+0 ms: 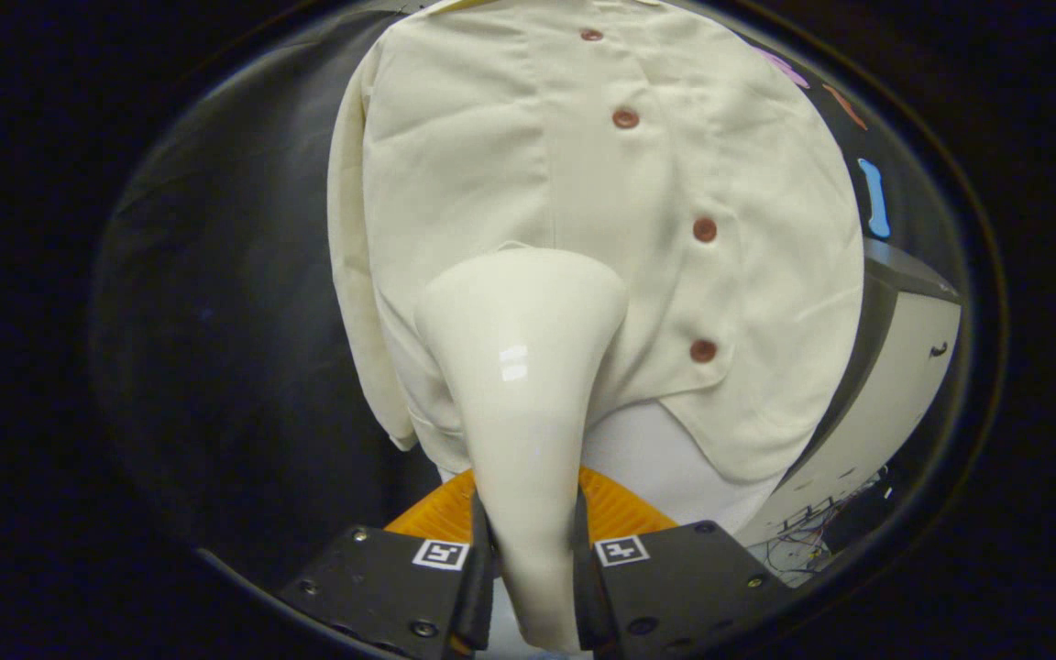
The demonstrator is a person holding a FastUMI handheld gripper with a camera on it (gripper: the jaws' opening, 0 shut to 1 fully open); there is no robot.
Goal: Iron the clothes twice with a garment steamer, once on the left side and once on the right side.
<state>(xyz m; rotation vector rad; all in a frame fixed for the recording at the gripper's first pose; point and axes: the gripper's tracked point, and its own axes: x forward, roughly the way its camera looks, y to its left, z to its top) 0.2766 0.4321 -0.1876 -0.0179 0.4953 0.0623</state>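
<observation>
The tongs are closed tight on the narrow neck of a glossy cream plastic garment steamer, one finger pressing each side of it, so the tool stands up between the fingers and widens to a flared head just ahead of them. That head sits against the lower front of a cream button-up shirt hanging straight ahead of the tongs, on the panel left of the row of round reddish-brown buttons; whether the face presses the cloth or rides a hair off it cannot be told. A ribbed orange piece shows just beyond the fingers, behind the neck, and a white garment layer hangs below the shirt hem. A pale cabinet panel stands off to the right, beyond the shirt. This looks like the left-side pass, low on the panel. To do it well, keep the grip firm so the neck does not twist, hold the head flat and light on the fabric, and draw it in one slow, straight line along the panel, clear of the button strip, before shifting across for the right side.
</observation>
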